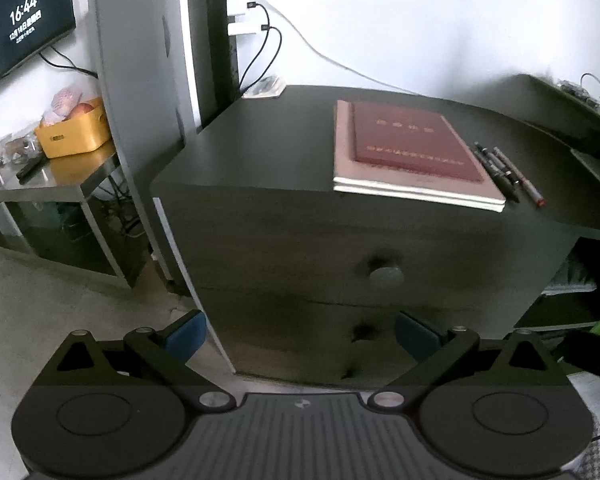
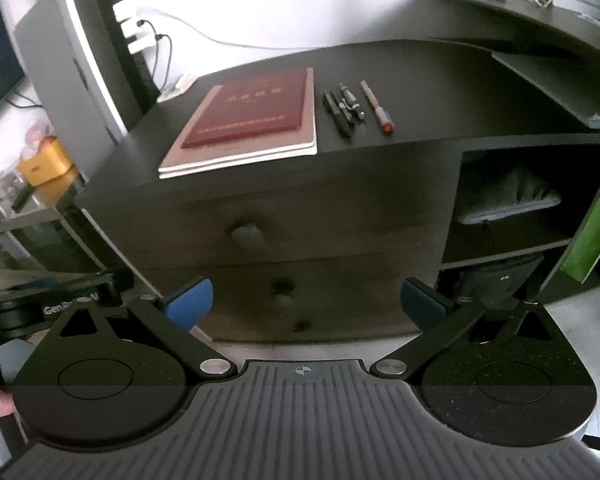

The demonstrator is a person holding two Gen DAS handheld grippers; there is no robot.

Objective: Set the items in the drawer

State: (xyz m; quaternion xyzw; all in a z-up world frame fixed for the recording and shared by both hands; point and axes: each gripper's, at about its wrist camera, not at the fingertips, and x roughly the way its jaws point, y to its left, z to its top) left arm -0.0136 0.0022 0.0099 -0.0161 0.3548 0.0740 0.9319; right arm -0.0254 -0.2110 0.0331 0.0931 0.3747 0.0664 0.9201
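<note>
A dark cabinet has two shut drawers; the top drawer's round knob faces me. On the cabinet top lies a dark red booklet on a stack of pink notebooks. Beside them lie several dark pens and a red-tipped pen. My left gripper is open and empty, in front of the lower drawer. My right gripper is open and empty, also before the lower drawer.
A grey tower stands left of the cabinet, with chargers and cables behind. A metal side table holds a yellow basket. Open shelves with a grey pouch sit right of the drawers. The left gripper shows in the right view.
</note>
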